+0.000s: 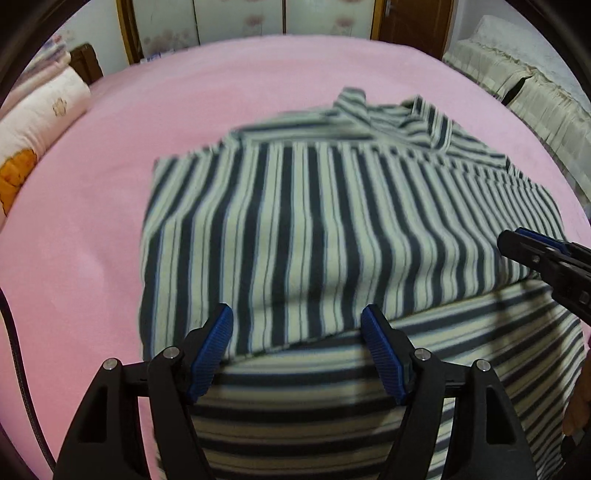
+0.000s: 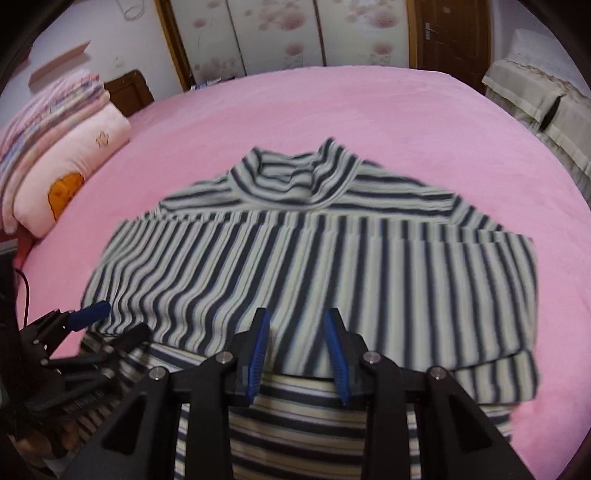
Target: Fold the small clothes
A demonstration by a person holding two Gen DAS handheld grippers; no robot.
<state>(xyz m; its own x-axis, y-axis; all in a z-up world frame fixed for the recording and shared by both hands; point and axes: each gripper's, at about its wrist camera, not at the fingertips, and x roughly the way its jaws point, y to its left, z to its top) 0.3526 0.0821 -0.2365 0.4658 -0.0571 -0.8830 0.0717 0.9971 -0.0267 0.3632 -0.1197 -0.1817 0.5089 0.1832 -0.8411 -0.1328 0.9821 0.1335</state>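
A navy-and-cream striped turtleneck top (image 1: 314,221) (image 2: 295,258) lies on the pink bed (image 1: 110,184) (image 2: 406,122), collar (image 2: 295,177) at the far end. A folded layer with upright stripes lies across the body; the near part shows crosswise stripes. My left gripper (image 1: 297,319) hangs over the near edge of that folded layer, jaws wide apart, blue pads (image 1: 212,354) clear of the cloth. My right gripper (image 2: 297,315) hovers over the same edge further right, jaws narrower with a visible gap and nothing pinched. Each gripper shows in the other's view: right gripper (image 1: 517,245), left gripper (image 2: 92,310).
A pink pillow with an orange print (image 1: 33,129) (image 2: 70,177) and stacked bedding (image 2: 48,103) lie at the bed's left. Cream-covered furniture (image 1: 535,92) (image 2: 546,110) stands at the right. Wardrobe doors (image 2: 280,33) line the back wall. A dark cable (image 1: 18,350) runs at the left edge.
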